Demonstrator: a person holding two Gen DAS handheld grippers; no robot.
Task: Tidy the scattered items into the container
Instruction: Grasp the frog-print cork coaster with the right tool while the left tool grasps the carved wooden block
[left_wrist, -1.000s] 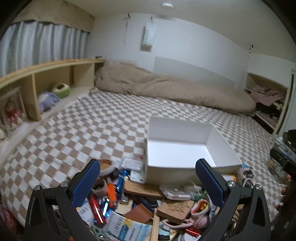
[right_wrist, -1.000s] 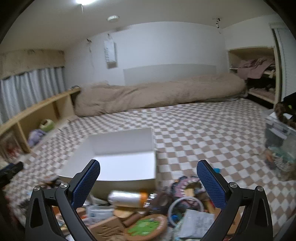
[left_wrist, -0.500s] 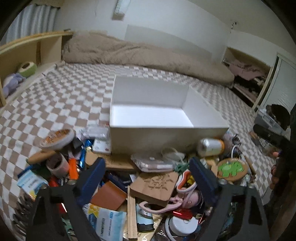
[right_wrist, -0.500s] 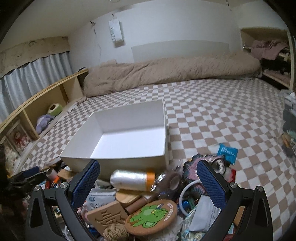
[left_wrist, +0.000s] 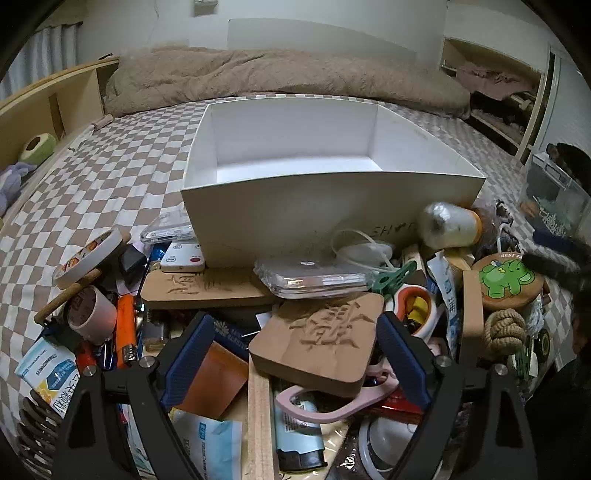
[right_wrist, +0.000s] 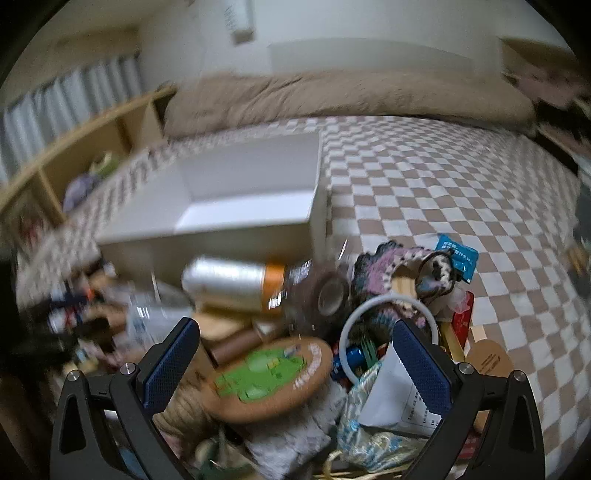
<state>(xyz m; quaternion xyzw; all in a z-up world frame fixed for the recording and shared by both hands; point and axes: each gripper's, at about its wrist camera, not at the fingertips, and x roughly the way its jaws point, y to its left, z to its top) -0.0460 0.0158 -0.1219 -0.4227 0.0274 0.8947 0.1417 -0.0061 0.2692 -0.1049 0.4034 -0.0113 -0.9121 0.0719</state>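
Observation:
An empty white box (left_wrist: 325, 199) stands on the checkered bed, with a heap of small items in front of it. My left gripper (left_wrist: 291, 358) is open and straddles a carved wooden block (left_wrist: 321, 339) lying on the heap. My right gripper (right_wrist: 295, 362) is open just above a round coaster with a green elephant (right_wrist: 266, 376); the coaster also shows in the left wrist view (left_wrist: 508, 280). A silver spool with an orange end (right_wrist: 236, 284) lies against the box (right_wrist: 236, 206). The right wrist view is motion-blurred.
The heap holds a second carved block (left_wrist: 207, 291), tape rolls (left_wrist: 88, 254), a clear case (left_wrist: 314, 280), an orange lighter (left_wrist: 125, 332), a white ring (right_wrist: 388, 328) and a blue packet (right_wrist: 456, 258). A brown duvet (left_wrist: 280, 77) lies behind. Wooden shelves (left_wrist: 48, 107) run along the left.
Both grippers have dropped and moved forward toward the heap. The left one has closed in around the carved wooden block; the right one now hovers over the elephant coaster.

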